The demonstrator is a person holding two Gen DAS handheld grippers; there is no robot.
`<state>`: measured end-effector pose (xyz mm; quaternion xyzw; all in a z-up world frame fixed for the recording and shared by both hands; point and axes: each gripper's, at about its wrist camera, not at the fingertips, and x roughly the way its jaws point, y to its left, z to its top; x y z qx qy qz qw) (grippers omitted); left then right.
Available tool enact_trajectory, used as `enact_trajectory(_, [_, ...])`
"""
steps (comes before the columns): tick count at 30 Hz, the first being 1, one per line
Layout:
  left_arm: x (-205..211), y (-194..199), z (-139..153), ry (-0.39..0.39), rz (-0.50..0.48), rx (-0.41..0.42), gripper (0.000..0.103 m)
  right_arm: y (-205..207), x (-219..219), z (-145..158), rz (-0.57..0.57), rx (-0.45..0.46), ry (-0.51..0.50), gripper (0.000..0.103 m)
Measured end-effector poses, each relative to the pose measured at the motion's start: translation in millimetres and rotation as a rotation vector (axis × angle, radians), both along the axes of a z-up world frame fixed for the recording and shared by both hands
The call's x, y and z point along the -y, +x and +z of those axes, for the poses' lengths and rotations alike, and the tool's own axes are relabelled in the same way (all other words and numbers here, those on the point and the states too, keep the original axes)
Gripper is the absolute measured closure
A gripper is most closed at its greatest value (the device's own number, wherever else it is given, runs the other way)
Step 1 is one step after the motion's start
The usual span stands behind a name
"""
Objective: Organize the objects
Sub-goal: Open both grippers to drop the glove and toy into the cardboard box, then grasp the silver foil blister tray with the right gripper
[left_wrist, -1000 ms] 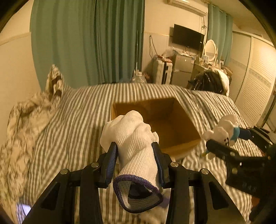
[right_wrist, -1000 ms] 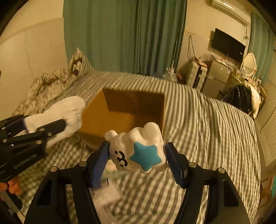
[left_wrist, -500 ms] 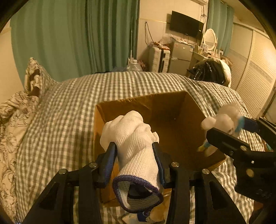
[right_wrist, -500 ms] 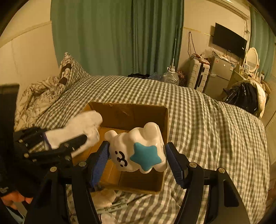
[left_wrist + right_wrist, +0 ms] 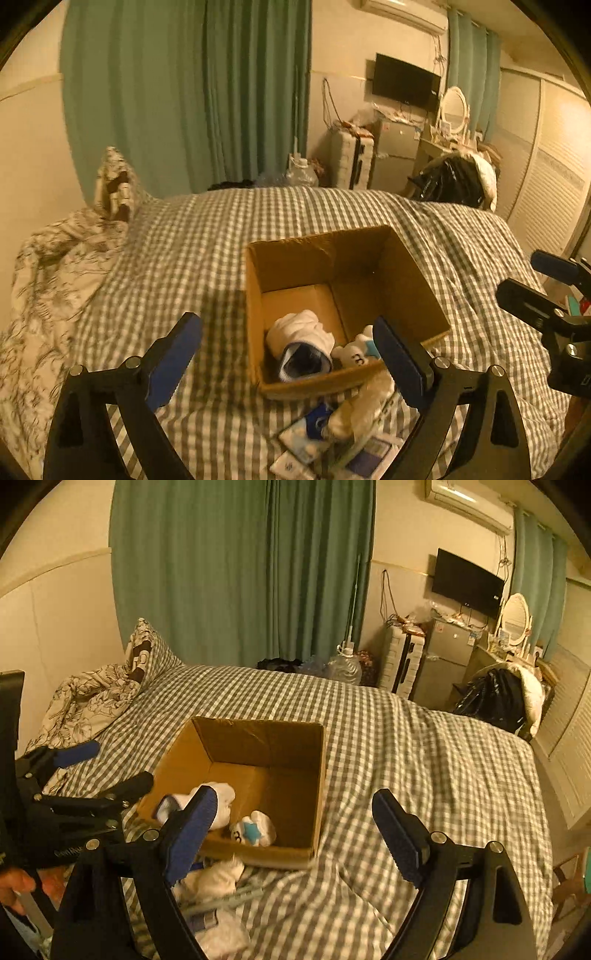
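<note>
An open cardboard box (image 5: 288, 254) (image 5: 321, 775) sits on the checked bed. Inside it lie a white knit glove (image 5: 301, 328) (image 5: 221, 797) with a dark cuff and a small white plush toy (image 5: 255, 832) with a blue star, also in the left wrist view (image 5: 356, 354). My left gripper (image 5: 286, 347) is open and empty, above the box's near edge. My right gripper (image 5: 295, 819) is open and empty, near the box's right front corner. Each gripper shows from the side in the other's view.
Loose white items and packets (image 5: 332, 435) (image 5: 214, 882) lie on the bed in front of the box. A patterned quilt and pillow (image 5: 74, 240) are at the left. A wardrobe (image 5: 546, 184), suitcase and black bag stand beyond the bed.
Both grippers have opened and pulled back. The glove has dropped from the left gripper and the plush toy from the right gripper into the box.
</note>
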<state>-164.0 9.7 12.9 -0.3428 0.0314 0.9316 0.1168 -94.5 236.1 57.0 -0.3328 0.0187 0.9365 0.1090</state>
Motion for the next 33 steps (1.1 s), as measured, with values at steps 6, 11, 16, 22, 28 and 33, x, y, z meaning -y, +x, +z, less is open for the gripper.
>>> enact_trajectory(6, [16,46,6,-0.028,0.034,-0.022,0.007,43,27,7,0.018,-0.004,0.041,0.015])
enact_trajectory(11, [24,81,-9,-0.040,0.057,-0.005,0.006,68,43,-14,0.032,0.037,0.035,0.014])
enact_trajectory(16, [32,106,-41,-0.048,0.070,0.042,0.006,80,59,-56,0.063,0.133,0.023,0.014])
enact_trajectory(22, [38,122,-89,-0.044,0.077,0.135,0.006,84,65,-106,0.122,0.253,-0.032,0.014])
enact_trajectory(28, [40,129,-124,-0.067,0.075,0.208,0.006,74,79,-151,0.210,0.389,-0.041,0.014])
enact_trajectory(33, [46,130,-134,-0.071,0.092,0.230,0.006,67,87,-174,0.270,0.491,-0.047,0.014])
